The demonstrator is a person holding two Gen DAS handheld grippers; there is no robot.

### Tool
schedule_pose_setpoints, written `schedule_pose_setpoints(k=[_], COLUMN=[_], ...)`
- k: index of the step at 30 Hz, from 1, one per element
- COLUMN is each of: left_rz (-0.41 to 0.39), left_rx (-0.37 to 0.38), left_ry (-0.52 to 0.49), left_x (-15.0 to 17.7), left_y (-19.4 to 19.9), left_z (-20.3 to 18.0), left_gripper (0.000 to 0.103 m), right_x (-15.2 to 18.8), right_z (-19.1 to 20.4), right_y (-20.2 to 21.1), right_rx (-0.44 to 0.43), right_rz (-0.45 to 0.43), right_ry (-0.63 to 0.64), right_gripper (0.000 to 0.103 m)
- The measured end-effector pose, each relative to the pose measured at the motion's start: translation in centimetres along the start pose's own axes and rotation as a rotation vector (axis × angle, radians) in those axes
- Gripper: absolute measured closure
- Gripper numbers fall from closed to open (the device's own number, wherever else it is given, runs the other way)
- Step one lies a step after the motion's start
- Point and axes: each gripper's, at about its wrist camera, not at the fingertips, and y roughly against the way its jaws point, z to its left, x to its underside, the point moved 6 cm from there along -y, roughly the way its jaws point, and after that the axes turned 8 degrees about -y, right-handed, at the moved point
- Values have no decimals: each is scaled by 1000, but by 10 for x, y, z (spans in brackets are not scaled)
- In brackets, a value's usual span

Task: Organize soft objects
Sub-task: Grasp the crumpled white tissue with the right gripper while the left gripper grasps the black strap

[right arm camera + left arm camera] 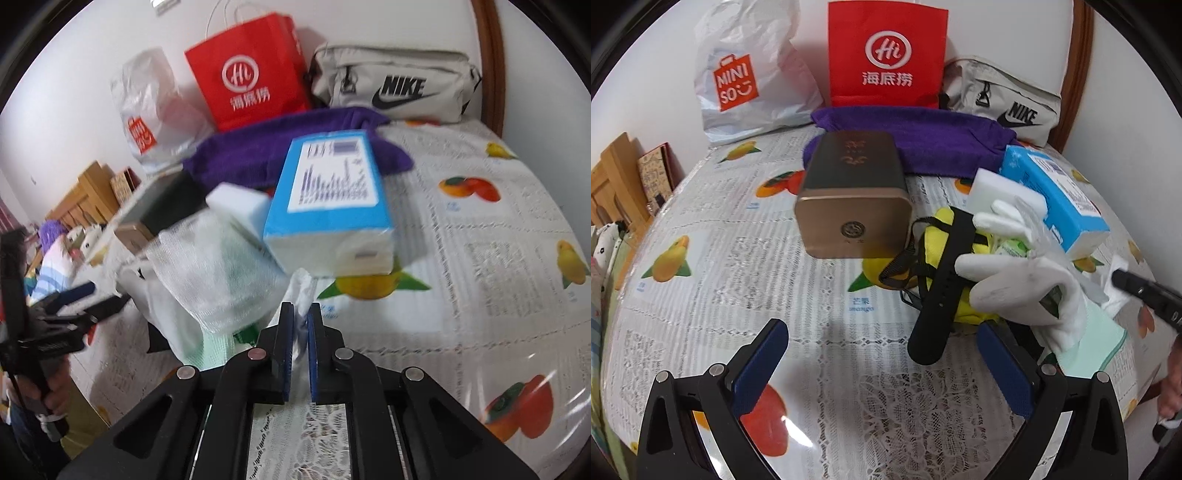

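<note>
A heap of soft things lies at the table's right: white gloves [1015, 284], a yellow cloth [945, 240], a black strap [942, 291], a white sponge [1004, 192] and a blue tissue pack [1056, 192]. A purple towel [923, 136] lies behind. My left gripper [882, 339] is open and empty, just left of the heap. My right gripper [301, 317] is shut on a thin white plastic bag [301, 288], below the tissue pack [332, 199]. A gauzy white cloth [218, 269] and the sponge [240, 201] are to its left. The right gripper shows in the left wrist view [1123, 278].
A bronze tin box [849, 199] stands mid-table. A Miniso bag [746, 74], a red paper bag [886, 55] and a grey Nike pouch [1004, 96] lean on the back wall. The fruit-print tablecloth [720, 258] covers the table. Wooden furniture [613, 173] is at left.
</note>
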Motion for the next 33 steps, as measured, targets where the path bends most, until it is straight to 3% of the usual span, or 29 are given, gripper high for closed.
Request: schedule_pose_setpoints(k=[5,10,12,13,15,20,24,33], left_rz=[3,3,-11,-12,-7,-5,-11,40], left_rx=[27,85,108,110,112,107,96,37], left_ry=[-44,-38,-50,-58,-77,-92,-97,-49], left_x=[-1,-2,-2,-2,-1,2,6,41], left_y=[-9,-12,-10,-10,-9,1,13,27], left_z=[-7,-9,-12,-13,-15,-12,-8,25], left_gripper=[9,35,54,58,78,79,80,80], right_x=[-2,-4,-3,-1,2,10,11,12], right_z=[-13,-34,-39,-42,-45,-46,-48,-49], right_y=[10,19,15,11,5,-4,-2,11], right_rx=[48,74,89,100,107,119,133,127], right_rz=[-17,-30,-20,-8,12,53,52,18], right_ry=[6,-28,-31,-36,-43,-34,-33,-44], right_gripper=[97,97,97,97,95,90,54,41])
